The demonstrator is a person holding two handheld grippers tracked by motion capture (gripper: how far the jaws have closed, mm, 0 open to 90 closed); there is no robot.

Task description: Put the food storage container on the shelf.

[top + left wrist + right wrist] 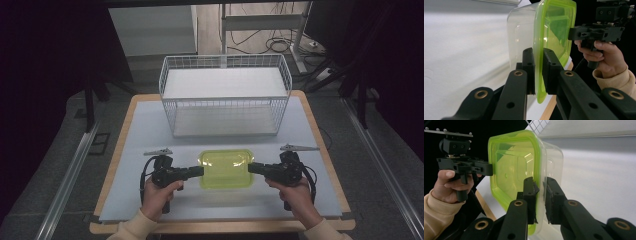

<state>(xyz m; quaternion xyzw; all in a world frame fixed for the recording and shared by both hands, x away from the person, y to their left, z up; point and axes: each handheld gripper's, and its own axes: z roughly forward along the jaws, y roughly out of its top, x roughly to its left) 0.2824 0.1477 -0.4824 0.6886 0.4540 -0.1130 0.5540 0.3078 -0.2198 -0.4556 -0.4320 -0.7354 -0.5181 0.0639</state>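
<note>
Grey tabletop, wire basket just behind lidded container.

The setting is a lab or test room arranged for recording, not a home. A wooden-edged table with a pale grey top sheet stands on grey carpet flooring between two metal floor rails. Black curtains close off both sides. Behind the table, loose black cables lie on the floor beside a white metal desk frame. A white wire basket stands on the table.
</note>
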